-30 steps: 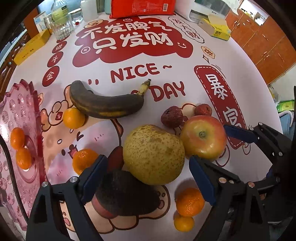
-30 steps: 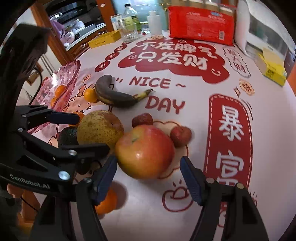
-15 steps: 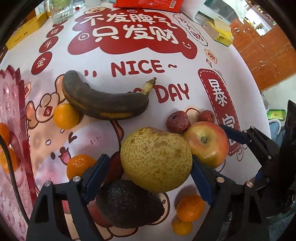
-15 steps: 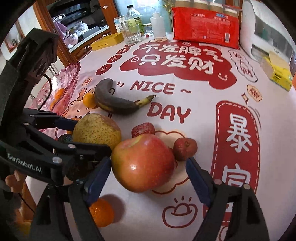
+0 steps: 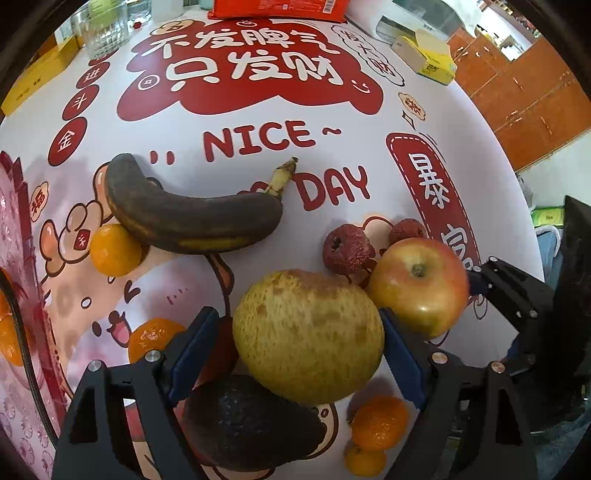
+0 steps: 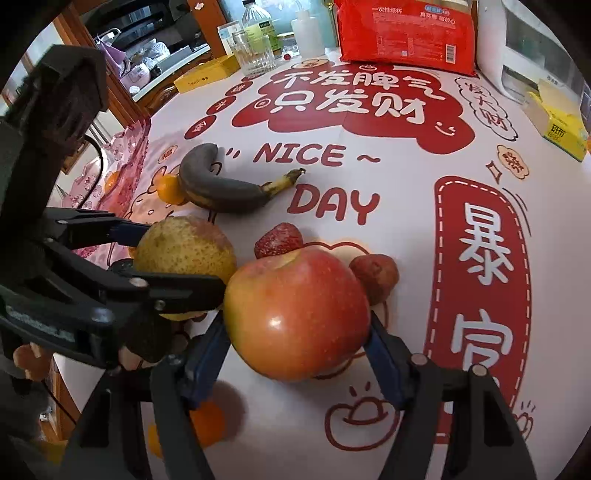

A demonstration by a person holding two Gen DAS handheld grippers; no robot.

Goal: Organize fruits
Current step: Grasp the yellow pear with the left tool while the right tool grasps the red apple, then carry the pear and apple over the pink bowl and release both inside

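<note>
My left gripper (image 5: 295, 354) is shut on a large yellow-brown pear (image 5: 308, 336), its blue pads pressed on both sides. My right gripper (image 6: 297, 343) is shut on a red apple (image 6: 295, 314), which also shows in the left wrist view (image 5: 417, 284). The pear shows in the right wrist view (image 6: 184, 247) between the left gripper's fingers. A dark overripe banana (image 5: 188, 218), an avocado (image 5: 247, 424), two small red fruits (image 5: 347, 249) and several small oranges (image 5: 114, 249) lie on the tablecloth.
A pink plastic tray (image 5: 22, 332) with oranges in it stands at the left edge. A red package (image 6: 406, 33), a glass (image 6: 255, 55), bottles and yellow boxes (image 6: 557, 125) stand along the far side of the table.
Both grippers have closed in on their fruits: the left pads now press the pear and the right pads press the apple. Both fruits look closer and slightly raised.
</note>
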